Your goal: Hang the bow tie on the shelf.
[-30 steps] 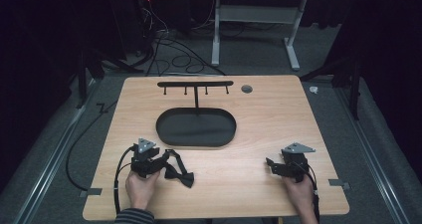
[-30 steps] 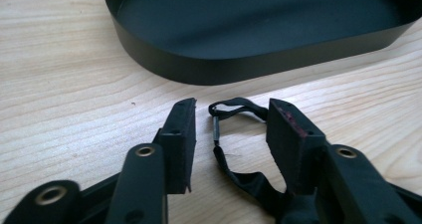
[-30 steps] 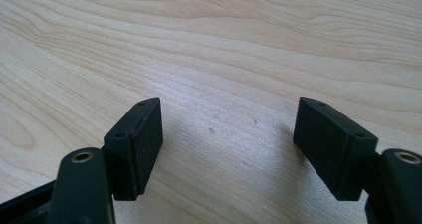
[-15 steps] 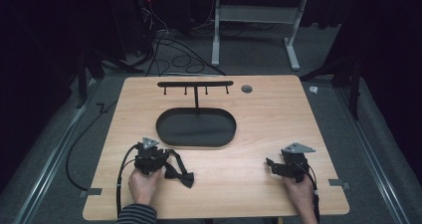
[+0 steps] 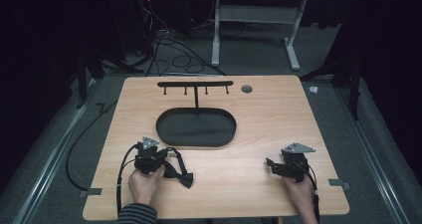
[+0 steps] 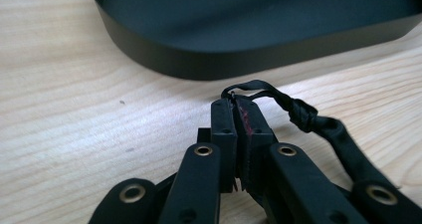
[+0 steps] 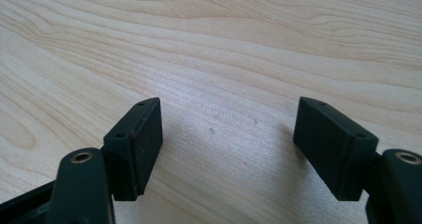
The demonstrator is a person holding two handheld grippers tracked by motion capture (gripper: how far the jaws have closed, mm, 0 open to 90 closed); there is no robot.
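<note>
A black bow tie [image 5: 180, 174] with a thin strap [image 5: 172, 152] lies on the wooden table [image 5: 249, 124], just in front of the black oval tray [image 5: 196, 127]. My left gripper [image 5: 158, 154] sits over its left end. In the left gripper view its jaws have just been closing and now pinch the strap [image 6: 259, 88] at the fingertips of the left gripper [image 6: 238, 107]; the strap runs off right past a knot [image 6: 303, 115]. My right gripper [image 5: 271, 165] rests at the table's right front, and the right gripper view shows it [image 7: 226, 134] open over bare wood.
A black rack [image 5: 195, 84] with several small hooks rises on a post from the tray's far side. The tray wall [image 6: 239, 59] is close ahead of the left jaws. A round grommet [image 5: 246, 88] sits near the far edge. Cables lie on the floor beyond.
The left jaws have shut on the bow tie's strap, and the left hand shifted slightly. The right hand and gripper have not moved.
</note>
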